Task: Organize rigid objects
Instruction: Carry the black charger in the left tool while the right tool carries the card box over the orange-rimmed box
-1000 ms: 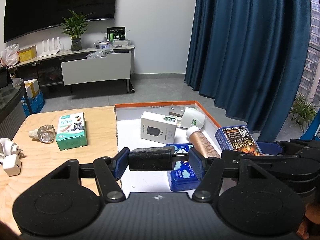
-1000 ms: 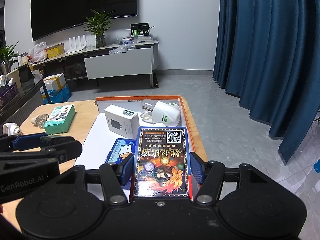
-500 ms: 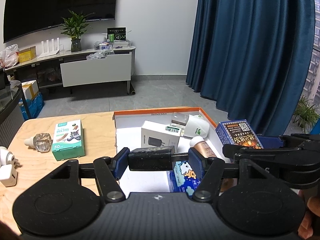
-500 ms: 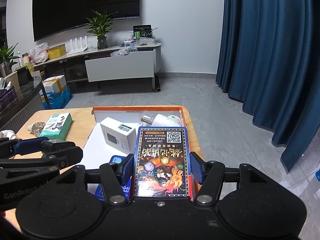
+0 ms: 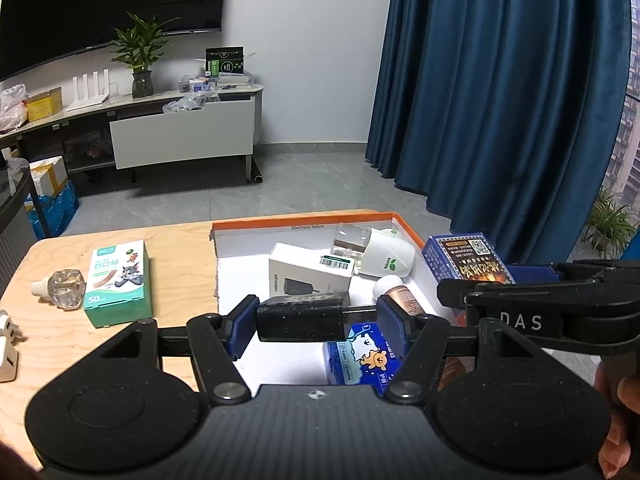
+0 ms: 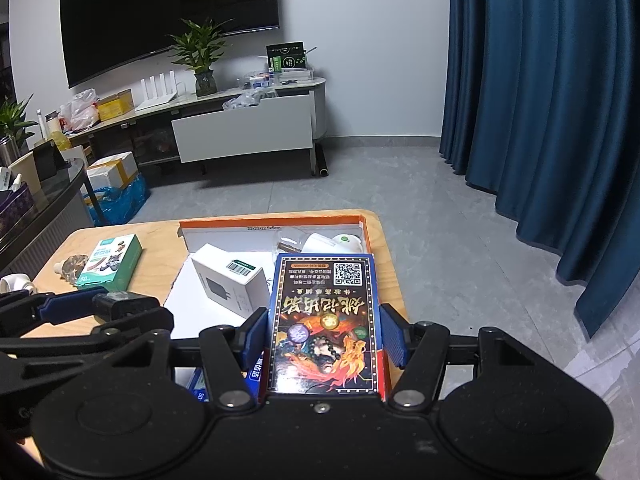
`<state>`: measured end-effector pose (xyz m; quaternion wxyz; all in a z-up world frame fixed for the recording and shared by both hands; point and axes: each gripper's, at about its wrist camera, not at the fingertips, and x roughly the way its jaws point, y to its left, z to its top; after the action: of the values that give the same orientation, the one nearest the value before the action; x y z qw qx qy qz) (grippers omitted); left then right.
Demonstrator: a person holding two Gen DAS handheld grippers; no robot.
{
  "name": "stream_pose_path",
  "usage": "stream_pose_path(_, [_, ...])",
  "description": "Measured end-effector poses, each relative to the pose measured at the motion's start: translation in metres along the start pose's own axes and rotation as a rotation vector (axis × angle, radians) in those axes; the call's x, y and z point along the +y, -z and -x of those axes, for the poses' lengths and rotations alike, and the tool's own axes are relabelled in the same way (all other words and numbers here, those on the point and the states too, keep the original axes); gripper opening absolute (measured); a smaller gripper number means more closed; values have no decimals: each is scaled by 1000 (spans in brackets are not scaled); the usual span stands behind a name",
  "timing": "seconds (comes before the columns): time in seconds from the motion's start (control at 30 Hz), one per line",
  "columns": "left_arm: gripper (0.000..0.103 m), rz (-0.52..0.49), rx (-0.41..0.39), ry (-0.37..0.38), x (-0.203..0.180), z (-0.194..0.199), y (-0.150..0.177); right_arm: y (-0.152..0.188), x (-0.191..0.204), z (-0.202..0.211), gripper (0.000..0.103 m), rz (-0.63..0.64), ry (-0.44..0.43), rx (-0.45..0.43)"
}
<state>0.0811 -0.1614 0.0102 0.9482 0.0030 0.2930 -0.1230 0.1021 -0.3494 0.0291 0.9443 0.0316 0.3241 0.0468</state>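
Plywood table [image 5: 176, 264] (blue curtain [image 5: 500, 100] behind)

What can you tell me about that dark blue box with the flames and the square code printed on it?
The dark blue box is a flat, glossy cardboard pack with a dotted border, gold characters, a fiery figure and a QR code at its far end. The right hand-held gripper clamps its long sides between blue pads, holding it face up above the right side of the orange-rimmed tray. Nothing else visibly touches it.
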Motion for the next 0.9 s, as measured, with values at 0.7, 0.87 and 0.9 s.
stream_pose_path(0.7, [65, -18, 33, 12, -8, -20, -3, -10, -9, -19, 71, 0, -15, 28])
stream_pose_path(0.87, [65, -21, 39, 22, -11, -22, -3, -15, -10, -24, 71, 5, -27, 38])
stream_pose_path(0.9, [65, -23, 38, 24, -12, -23, -3, -15, -10, -25, 71, 4, -29, 40])
